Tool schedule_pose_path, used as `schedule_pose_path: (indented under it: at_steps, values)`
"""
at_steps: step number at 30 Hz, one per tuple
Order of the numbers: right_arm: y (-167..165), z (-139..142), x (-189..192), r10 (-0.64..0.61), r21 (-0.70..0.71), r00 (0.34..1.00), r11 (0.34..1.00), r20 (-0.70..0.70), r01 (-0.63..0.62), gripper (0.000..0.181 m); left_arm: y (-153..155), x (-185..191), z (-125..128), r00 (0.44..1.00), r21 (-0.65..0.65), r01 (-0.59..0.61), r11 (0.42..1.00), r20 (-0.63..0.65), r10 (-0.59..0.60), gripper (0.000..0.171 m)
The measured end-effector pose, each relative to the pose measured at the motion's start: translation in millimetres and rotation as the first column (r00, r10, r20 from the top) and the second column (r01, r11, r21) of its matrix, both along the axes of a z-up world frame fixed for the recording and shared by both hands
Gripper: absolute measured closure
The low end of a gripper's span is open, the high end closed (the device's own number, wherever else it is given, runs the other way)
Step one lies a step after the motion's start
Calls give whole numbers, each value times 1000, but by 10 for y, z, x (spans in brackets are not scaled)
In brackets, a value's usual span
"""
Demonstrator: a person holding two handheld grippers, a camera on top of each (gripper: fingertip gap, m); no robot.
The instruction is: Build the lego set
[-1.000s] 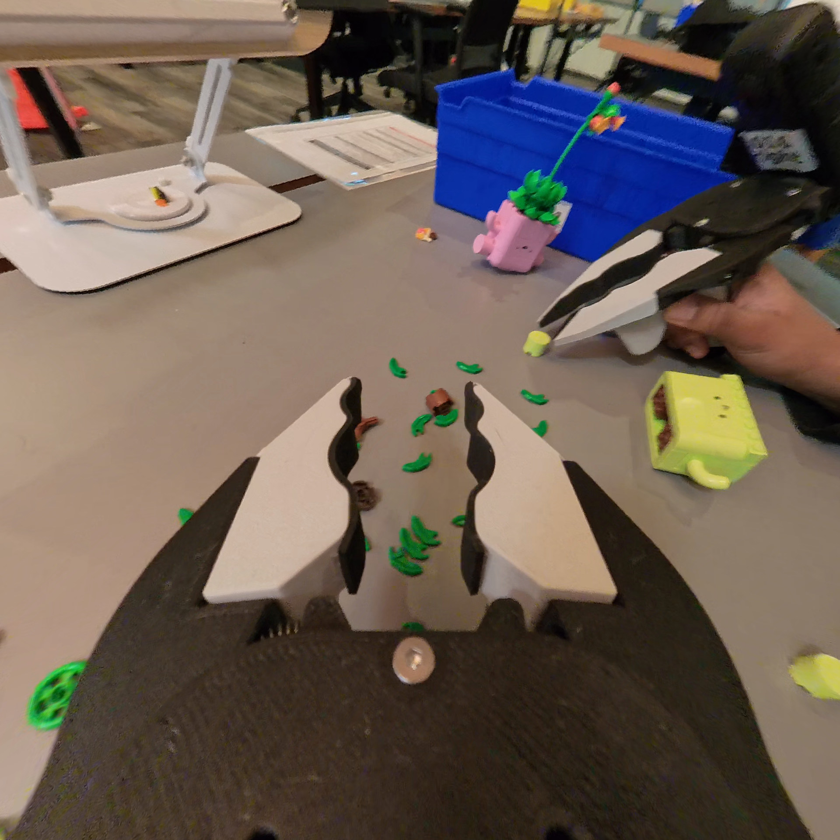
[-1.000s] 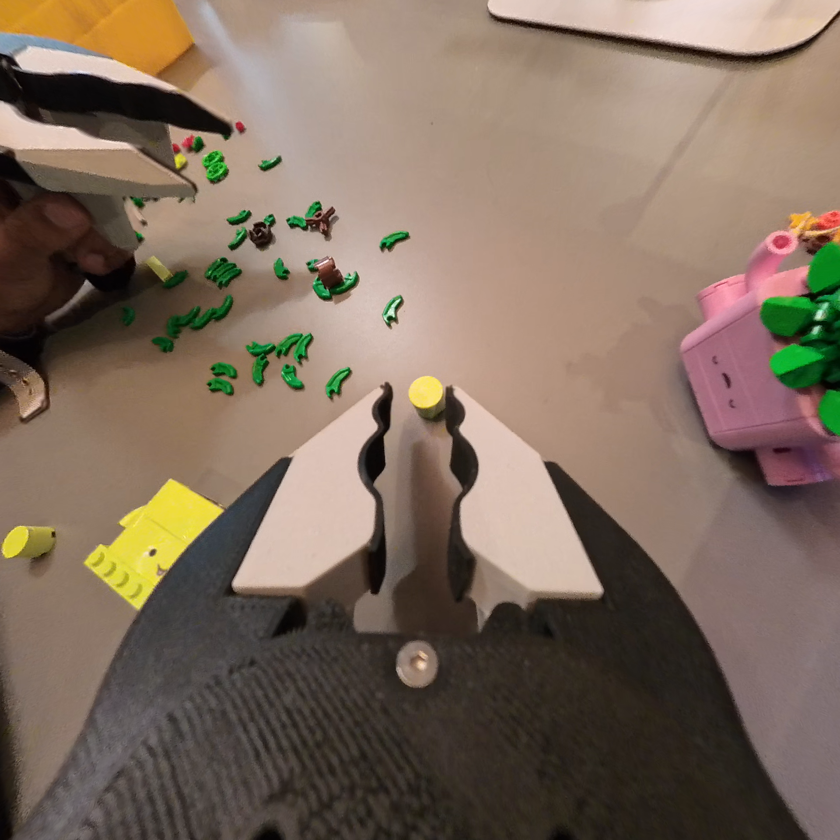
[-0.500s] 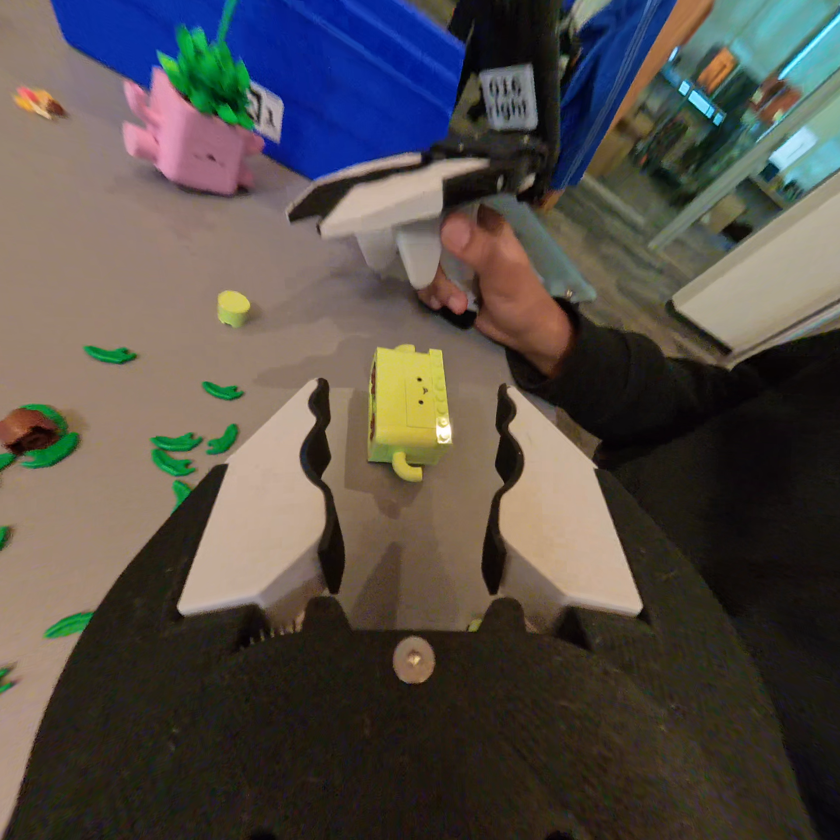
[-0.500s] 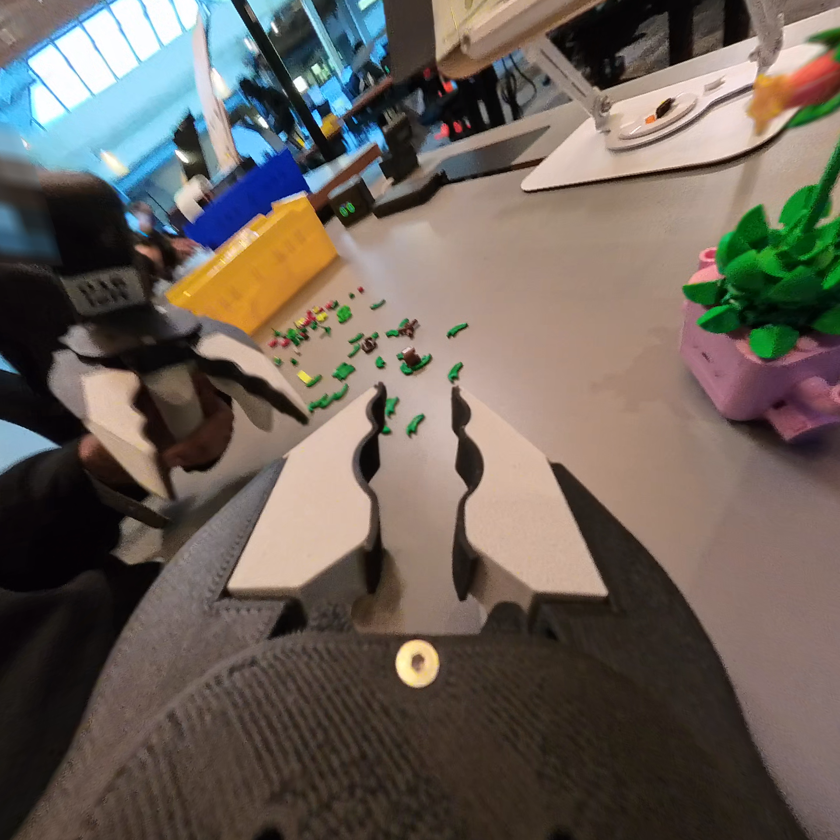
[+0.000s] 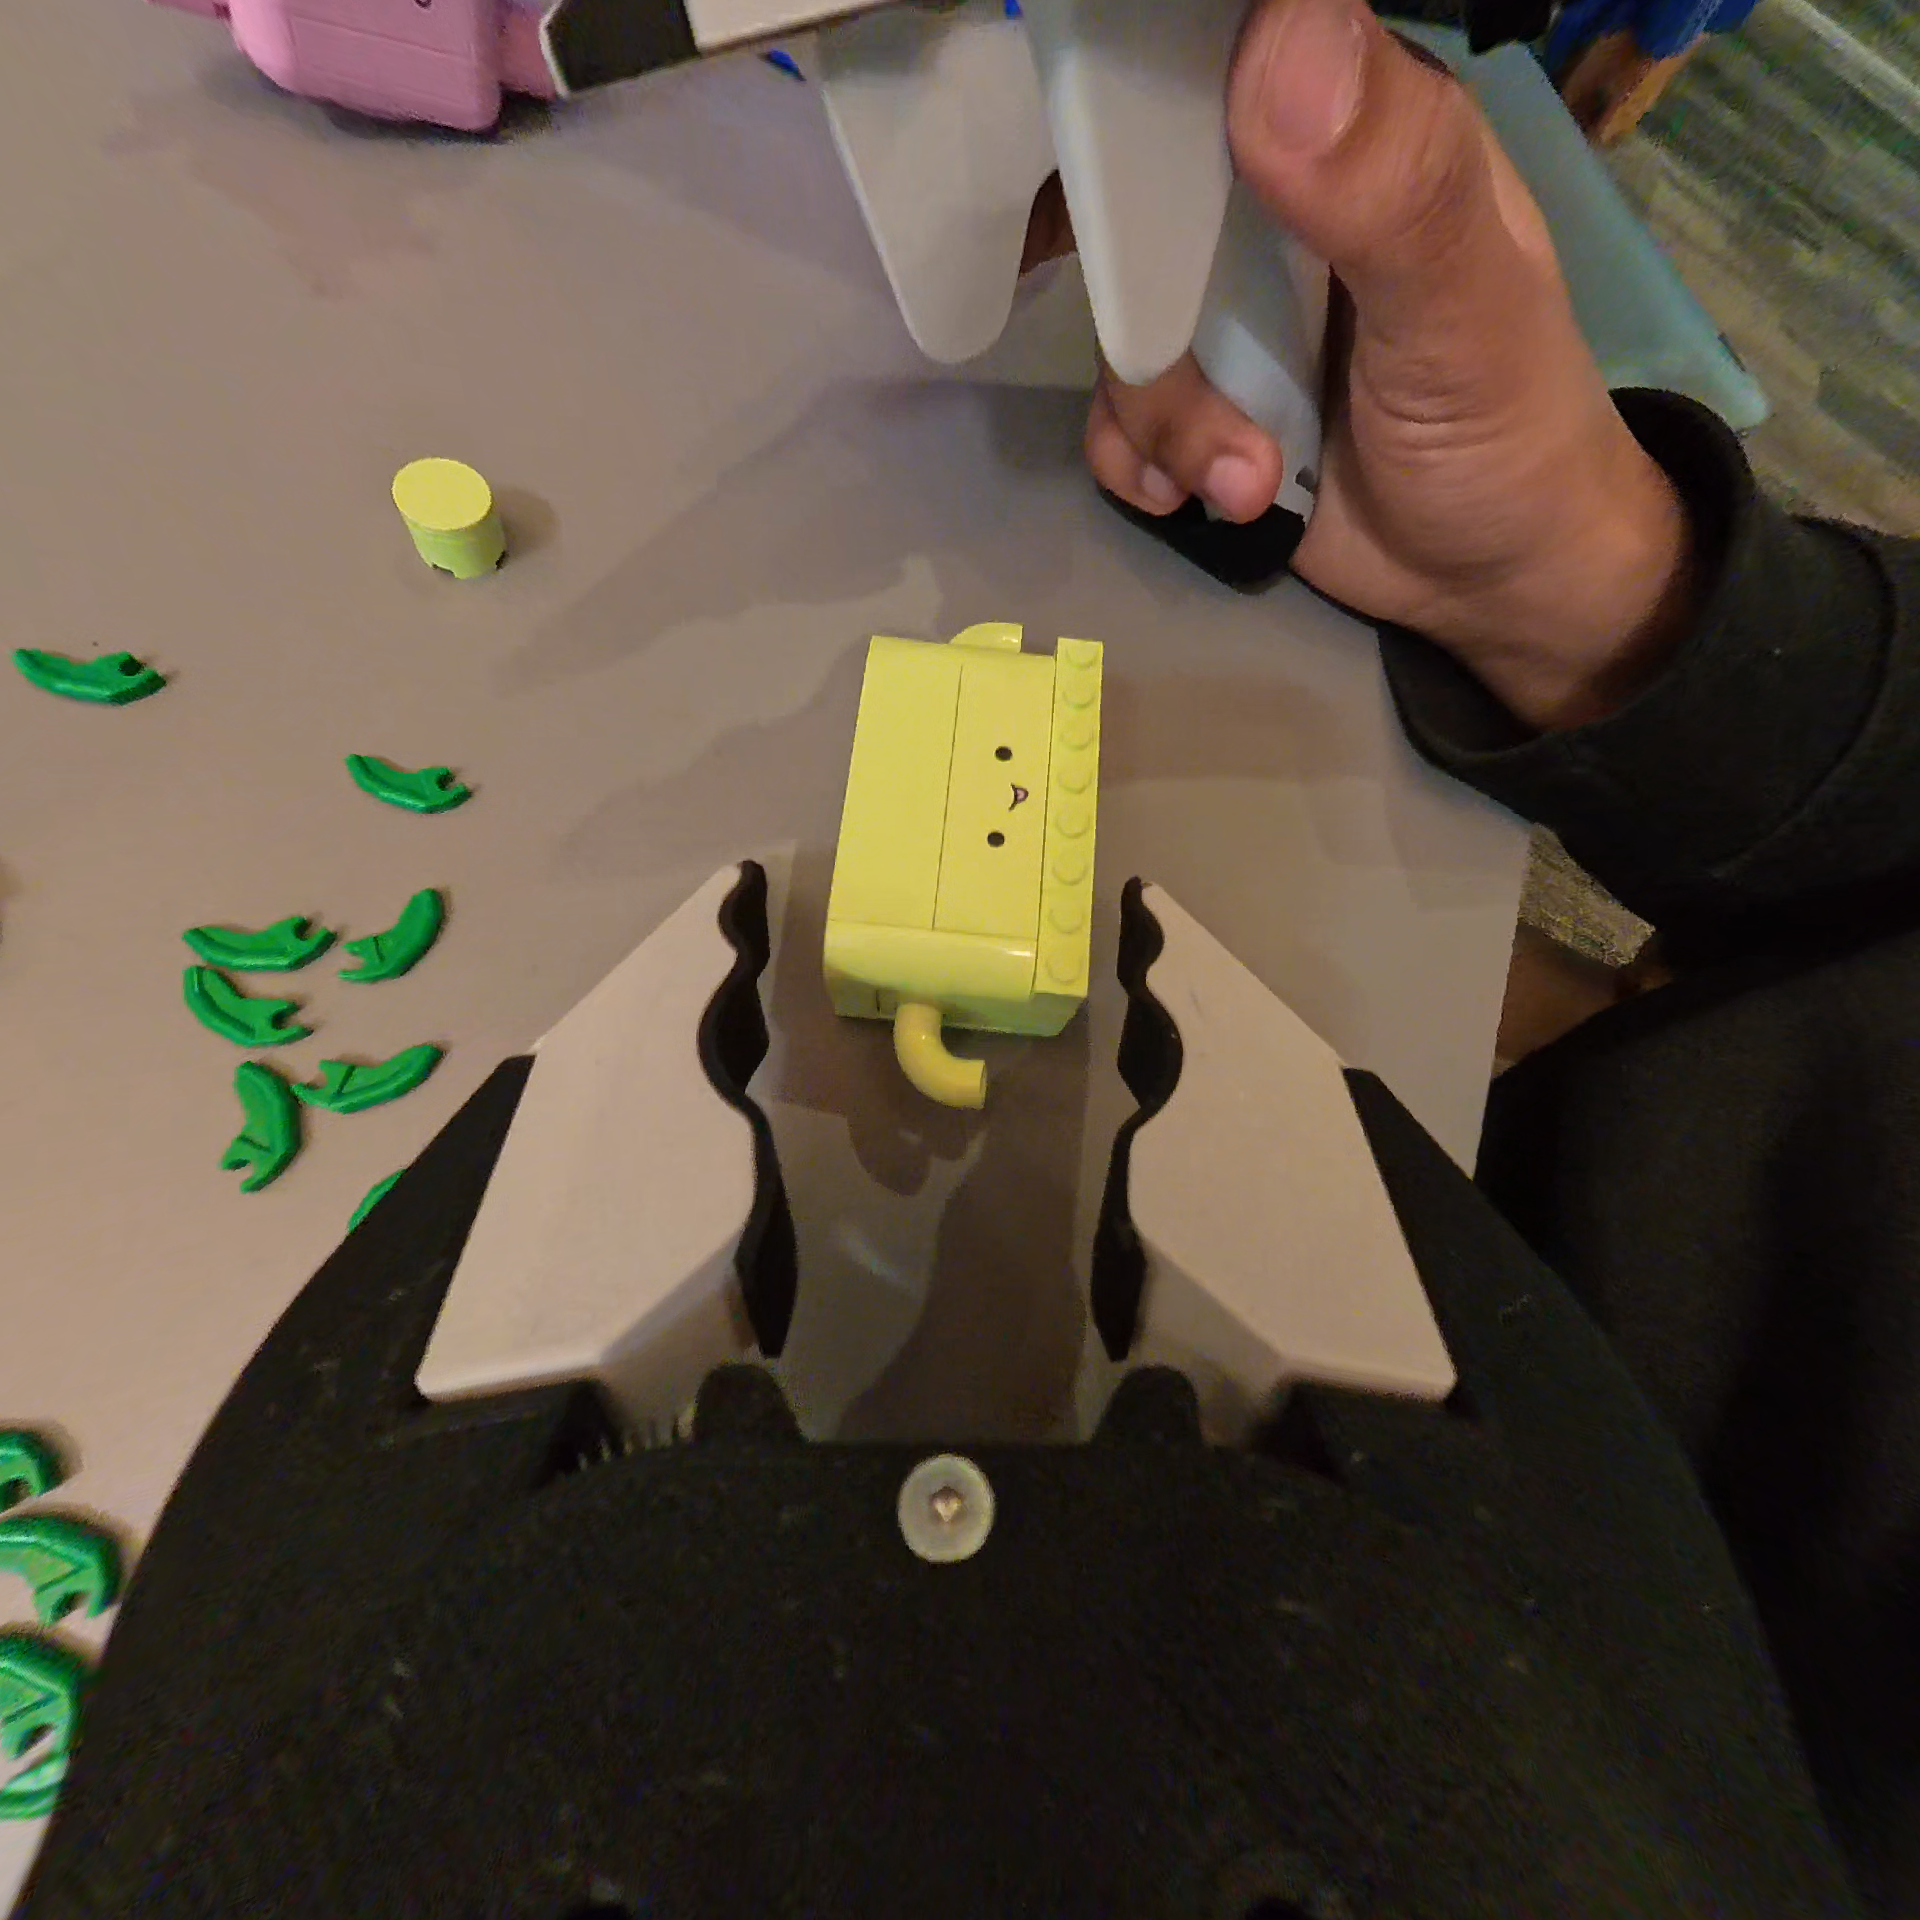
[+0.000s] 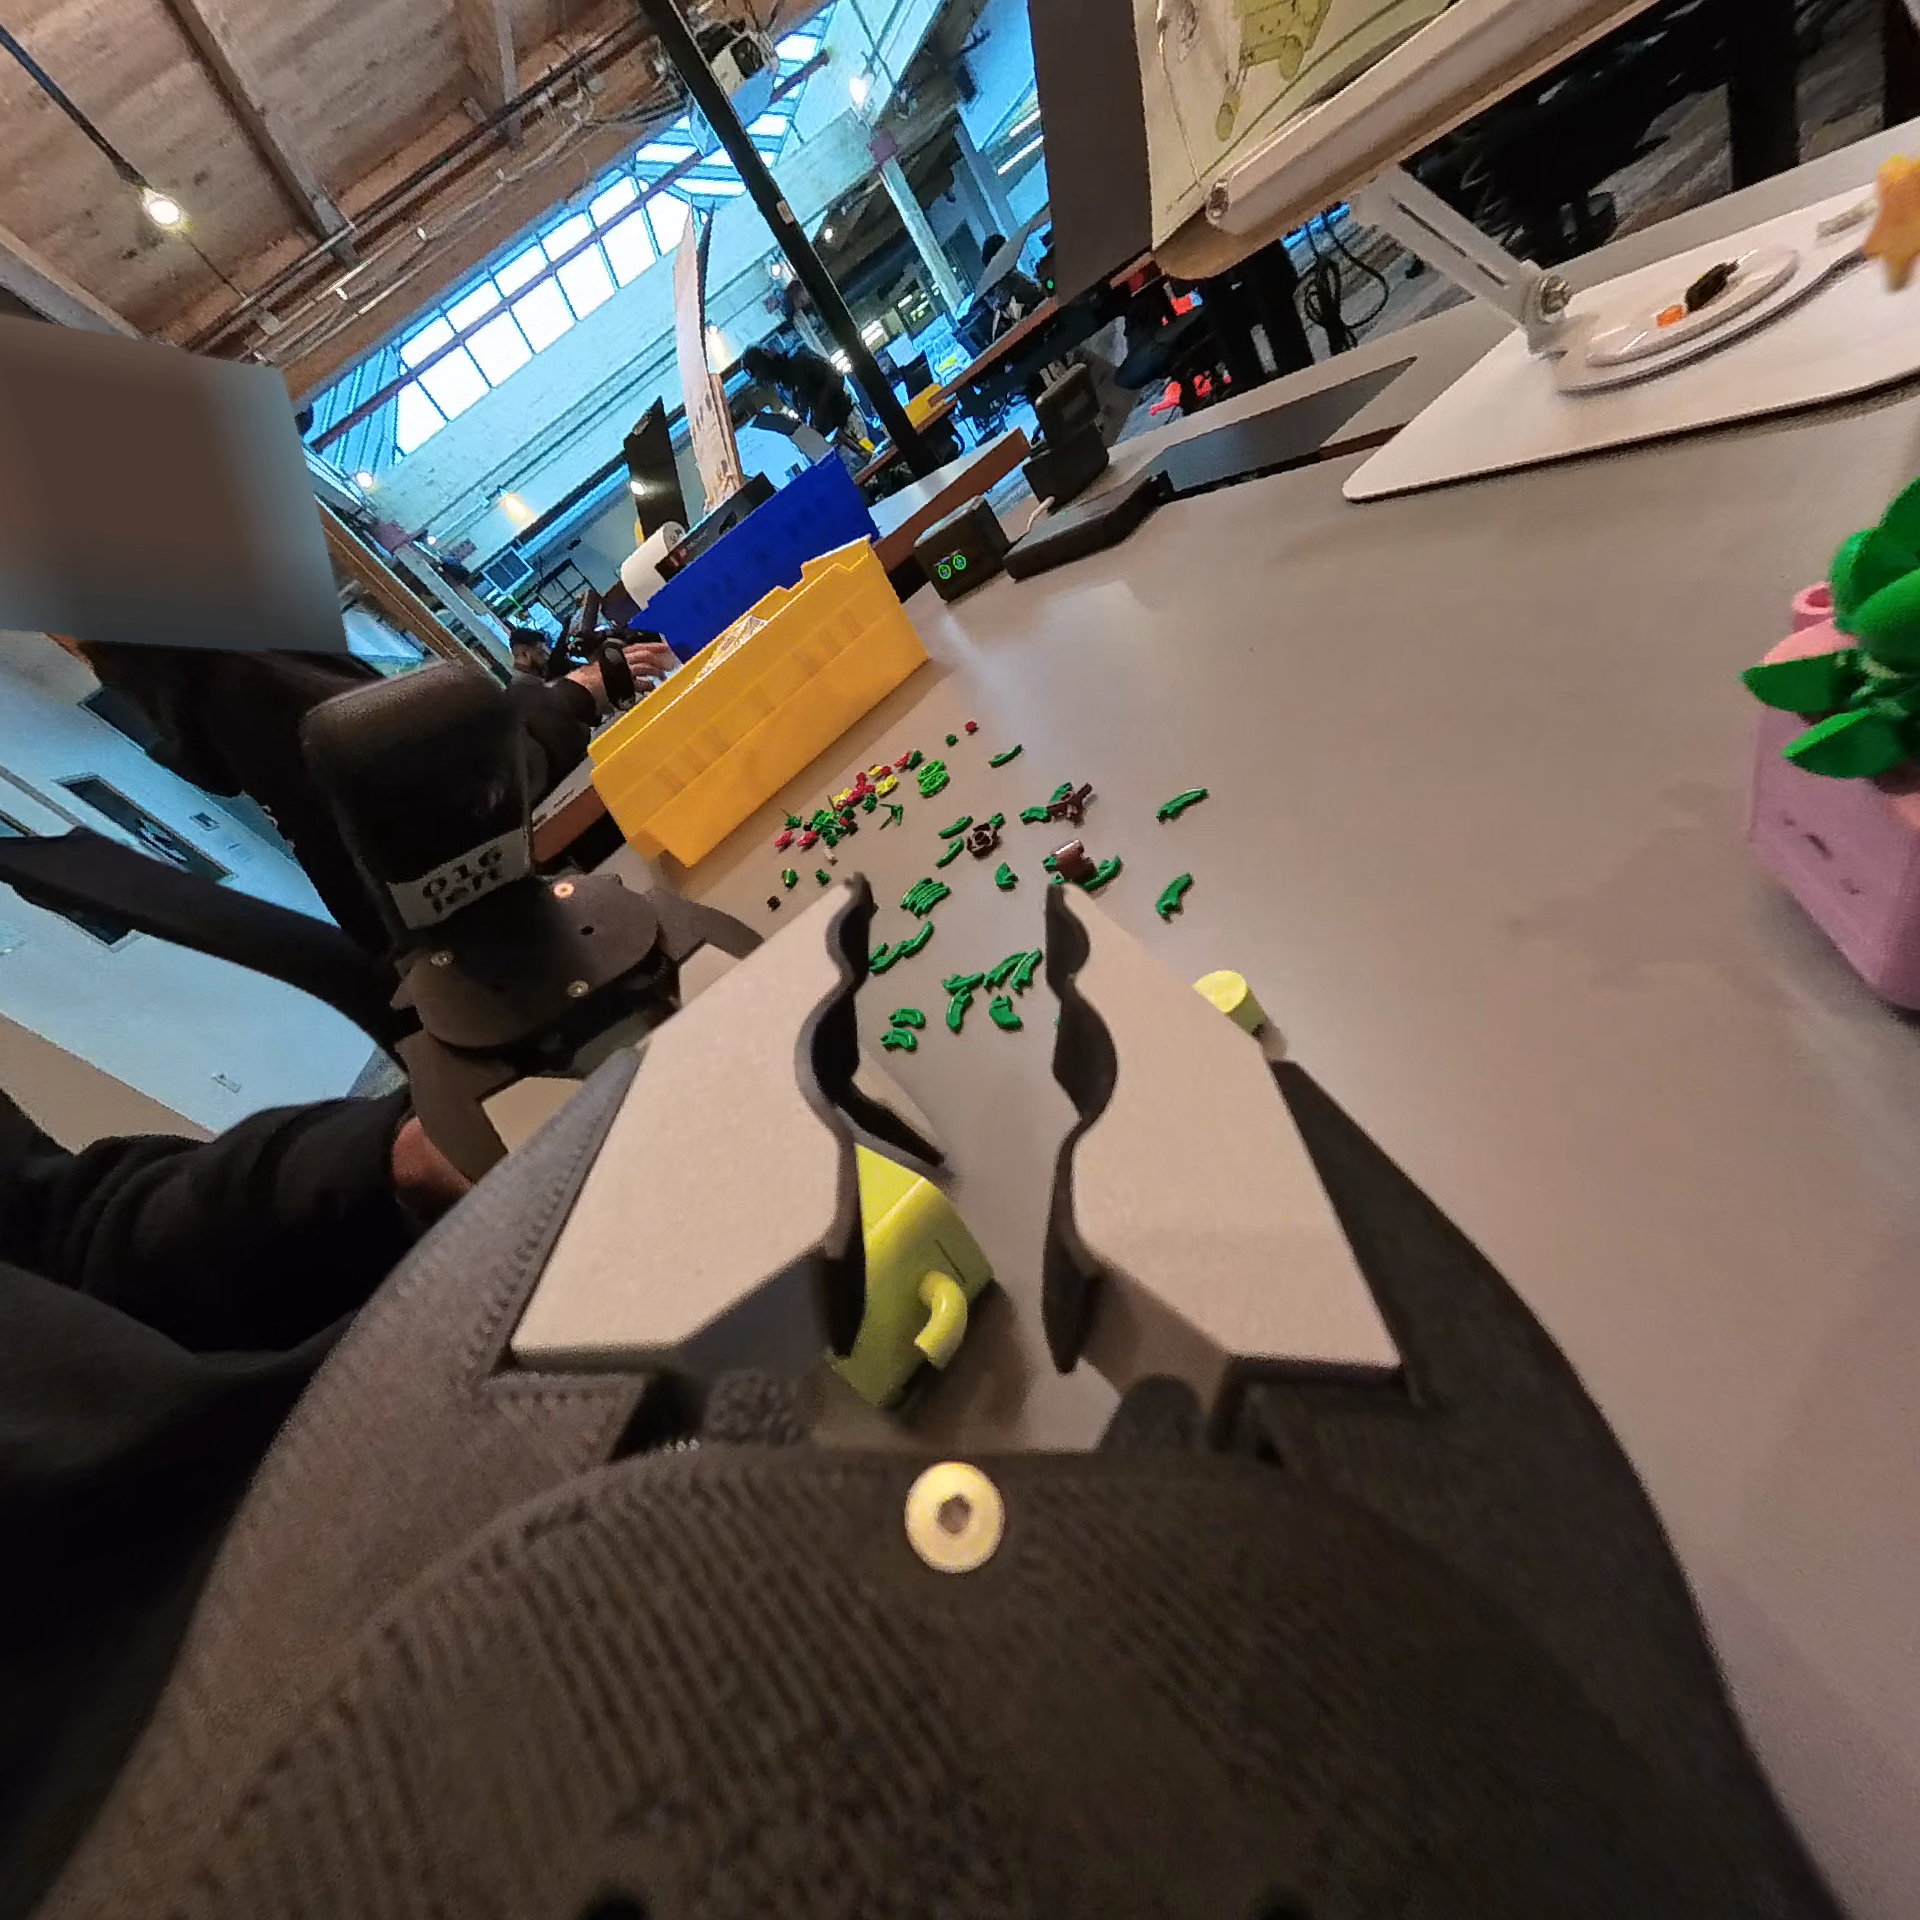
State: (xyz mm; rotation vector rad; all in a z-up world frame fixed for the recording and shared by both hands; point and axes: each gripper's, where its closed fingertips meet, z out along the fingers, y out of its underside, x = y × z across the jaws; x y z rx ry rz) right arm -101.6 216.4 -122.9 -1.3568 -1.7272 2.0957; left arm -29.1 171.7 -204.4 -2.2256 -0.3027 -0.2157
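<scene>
A lime-green block pot (image 5: 966, 842) with a face lies on its side on the grey table (image 5: 675, 343). My left gripper (image 5: 940, 888) is open, its fingertips on either side of the pot's near end, apart from it. A small lime cylinder (image 5: 447, 516) stands to the pot's far left. My right gripper (image 6: 954, 899) is open and empty, held above the table and tilted; the pot (image 6: 914, 1278) shows low between its fingers. A hand (image 5: 1434, 395) holds it just beyond the pot. Several green leaf pieces (image 5: 312, 987) lie at the left.
A finished pink pot with green leaves (image 6: 1829, 831) stands at the right. A yellow bin (image 6: 758, 707) and a blue bin (image 6: 758, 551) sit at the far edge. More small pieces (image 6: 977, 831) are scattered mid-table. A white stand base (image 6: 1662, 384) is at the back right. Across from one pair of fingers to the other is roughly 12 centimetres. From the right gripper's tips to the small lime cylinder (image 5: 447, 516) is close to 7 centimetres.
My left gripper swung from the leaf pieces to the lime pot and closed in on it. My right gripper left the lime cylinder on the table and rose, tilting up.
</scene>
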Motion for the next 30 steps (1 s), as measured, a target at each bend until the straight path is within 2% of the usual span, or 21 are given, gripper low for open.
schedule_pose_path:
  at_steps: [1,4,7,11,14,17,22,28,30]
  values:
    - [16,15,-1,-5,-9,1000,1000,-5,5,149,11,-5,-11,1000,-8,-7,1000,-2,7,106]
    - [57,61,-2,-12,-41,1000,999,-18,11,149,28,-1,0,1000,-5,-6,1000,-17,6,125]
    - [61,90,-3,-8,-59,1000,998,-26,7,149,26,-8,7,1000,1,-20,1000,6,20,126]
    - [41,102,-2,-4,-54,999,999,-34,2,149,50,15,136,977,104,-67,992,208,44,125]
    - [46,117,0,-9,-55,999,998,-42,6,150,48,-24,314,915,220,-144,965,402,45,126]
    - [63,131,0,-10,-71,999,997,-45,7,150,3,-113,421,850,287,-222,932,525,41,126]
    - [75,143,1,-12,-87,999,996,-47,7,150,-64,-244,545,773,342,-321,883,634,35,126]
    - [74,147,-1,-12,-90,999,996,-49,7,149,-102,-358,771,610,416,-453,788,789,-66,126]
    - [76,151,0,-12,-93,999,996,-51,7,150,-110,-378,784,585,418,-474,775,807,-77,127]
